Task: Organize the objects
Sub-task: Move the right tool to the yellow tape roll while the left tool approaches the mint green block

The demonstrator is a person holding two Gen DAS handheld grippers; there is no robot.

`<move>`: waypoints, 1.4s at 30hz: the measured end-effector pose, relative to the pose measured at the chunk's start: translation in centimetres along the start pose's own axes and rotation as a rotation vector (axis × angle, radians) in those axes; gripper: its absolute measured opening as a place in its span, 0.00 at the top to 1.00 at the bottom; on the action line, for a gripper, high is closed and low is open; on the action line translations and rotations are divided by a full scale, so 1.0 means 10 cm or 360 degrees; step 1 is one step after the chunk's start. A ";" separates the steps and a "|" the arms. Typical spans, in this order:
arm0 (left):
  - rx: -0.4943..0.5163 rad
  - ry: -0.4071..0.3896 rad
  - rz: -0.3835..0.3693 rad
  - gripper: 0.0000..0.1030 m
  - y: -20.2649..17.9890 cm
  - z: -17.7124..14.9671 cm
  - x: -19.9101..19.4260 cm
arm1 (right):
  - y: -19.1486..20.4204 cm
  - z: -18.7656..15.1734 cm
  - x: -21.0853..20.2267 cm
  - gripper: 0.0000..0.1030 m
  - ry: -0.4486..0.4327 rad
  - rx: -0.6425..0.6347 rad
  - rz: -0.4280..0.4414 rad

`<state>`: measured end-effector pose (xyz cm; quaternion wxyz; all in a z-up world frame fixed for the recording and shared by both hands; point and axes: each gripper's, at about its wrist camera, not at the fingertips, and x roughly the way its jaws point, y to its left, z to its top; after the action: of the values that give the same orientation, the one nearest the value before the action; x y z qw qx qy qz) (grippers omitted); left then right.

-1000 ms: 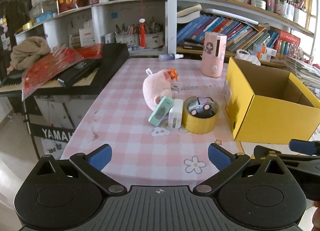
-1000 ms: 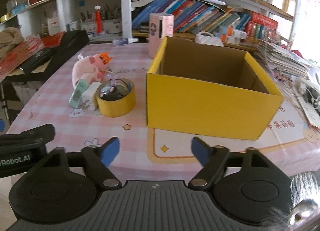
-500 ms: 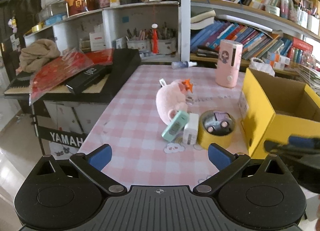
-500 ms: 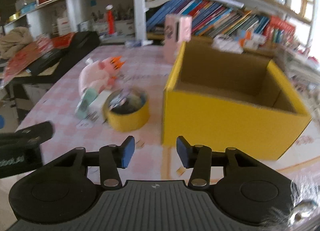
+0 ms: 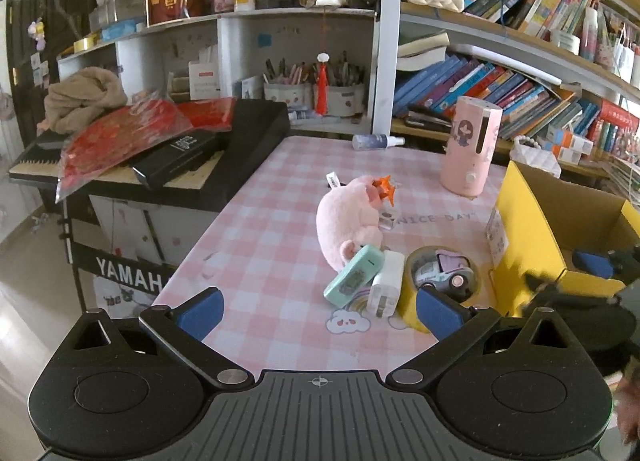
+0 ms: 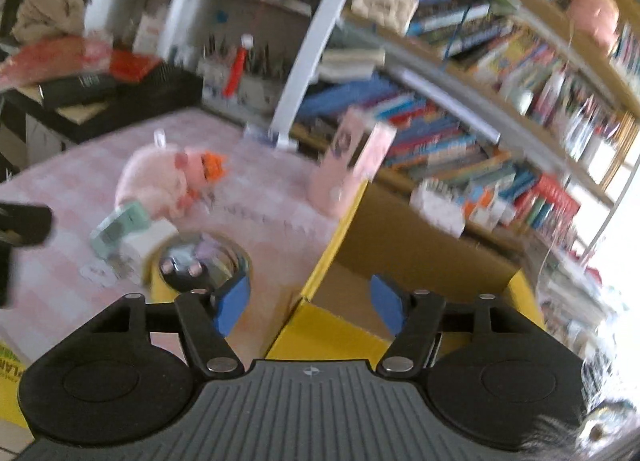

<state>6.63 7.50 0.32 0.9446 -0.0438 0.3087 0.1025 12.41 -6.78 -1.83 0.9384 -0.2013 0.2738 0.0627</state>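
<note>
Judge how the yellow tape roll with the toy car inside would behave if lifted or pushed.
The yellow tape roll lies flat, so it probably slides rather than rolls. The toy car sits loose inside its open core; lifting the roll would likely leave it behind. The ring looks stiff enough to pinch.

The near left part of the pink checked table (image 5: 256,253) lies bare, so a gripper has open room to come in from that side and from the front edge. Toward the middle the way is crowded: a pink plush toy (image 5: 352,221) sits with a mint-green case (image 5: 354,275) leaning on it, a white charger (image 5: 387,281) just beside that, and a yellow tape roll (image 5: 412,303) holding a small toy car (image 5: 440,275), all touching or nearly so. The yellow box (image 5: 528,245) walls off the right side; its top is open. Behind stands a pink cylinder (image 5: 470,149). A black keyboard (image 5: 248,141) borders the left edge.
</note>
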 end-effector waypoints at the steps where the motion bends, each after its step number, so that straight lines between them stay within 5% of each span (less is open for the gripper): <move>1: 0.0003 0.0001 -0.0003 0.00 -0.01 0.00 0.01 | -0.01 -0.01 0.03 0.60 0.0000 0.0005 -0.0037; 5: 0.0017 0.0008 -0.0021 0.00 -0.04 0.01 0.05 | -0.16 0.02 0.10 0.62 0.0051 0.0181 -0.0062; 20: 0.0046 0.0034 -0.0055 0.00 -0.09 0.02 0.13 | -0.47 -0.12 0.07 0.61 0.0112 0.0278 -0.0219; 25: 0.0108 0.0064 -0.0025 0.00 -0.07 0.00 0.21 | -0.37 0.05 -0.25 0.51 -0.0176 0.0260 -0.0110; 30: 0.0121 0.0109 0.0022 0.00 -0.03 -0.02 0.27 | -0.15 0.22 -0.47 0.51 -0.0376 0.0170 0.0158; 35: 0.0114 0.0157 0.0105 0.00 0.06 -0.05 0.36 | 0.01 0.30 -0.23 0.48 -0.0193 0.0184 0.0384; 38: 0.0118 0.0185 0.0129 0.00 0.08 -0.06 0.41 | 0.02 0.32 0.01 0.29 -0.0010 0.0264 0.0473; 42: 0.0142 0.0221 0.0169 0.00 0.07 -0.07 0.48 | 0.13 0.33 0.33 0.20 0.0185 0.0208 0.0554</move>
<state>9.86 8.91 -3.08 0.9152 0.0077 0.3795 0.1353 16.50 -4.23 -1.55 0.9070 -0.0929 0.3617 0.1944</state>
